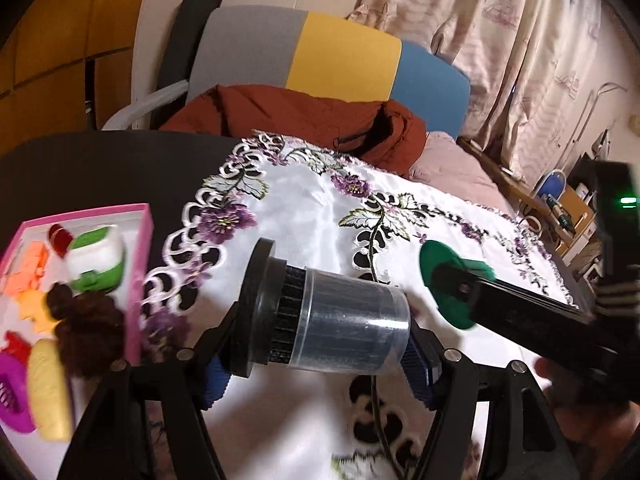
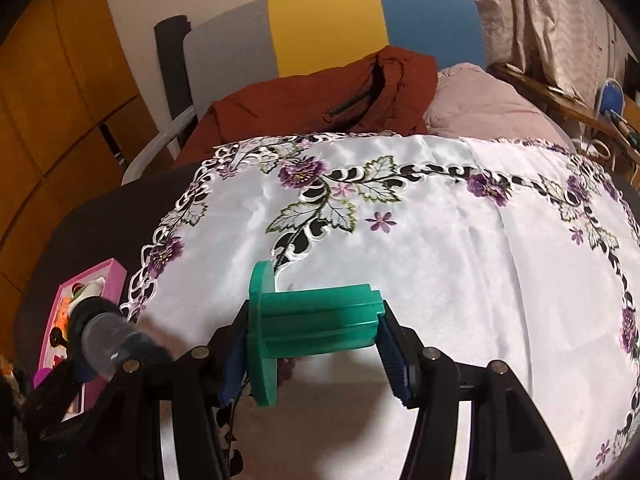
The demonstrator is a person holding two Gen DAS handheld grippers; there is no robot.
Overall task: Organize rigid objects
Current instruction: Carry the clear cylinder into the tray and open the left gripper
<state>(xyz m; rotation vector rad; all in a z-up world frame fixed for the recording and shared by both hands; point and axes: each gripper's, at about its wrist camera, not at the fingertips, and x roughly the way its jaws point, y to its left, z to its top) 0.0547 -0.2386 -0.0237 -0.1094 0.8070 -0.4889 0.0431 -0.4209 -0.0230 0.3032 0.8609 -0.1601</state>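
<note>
Left hand-held gripper [image 1: 316, 364] clamped across a clear cylinder with black ribbed cap [image 1: 320, 312], carried on its side clear of the embroidered cloth [image 1: 312, 208], probably bound for the pink tray [image 1: 138, 280] just beside it on the desk [image 1: 100, 168], where small toys [image 1: 92, 256] already lie sorted. Right hand-held gripper [image 2: 312, 356] pinching a green flanged spool [image 2: 304, 320] end to end, flange toward the left pad, held above mid-cloth, seemingly awaiting its turn at the tray.

Two close wrist views angled down, sharing embroidered tablecloth [image 1: 320, 216], pink tray [image 2: 114, 276]
</note>
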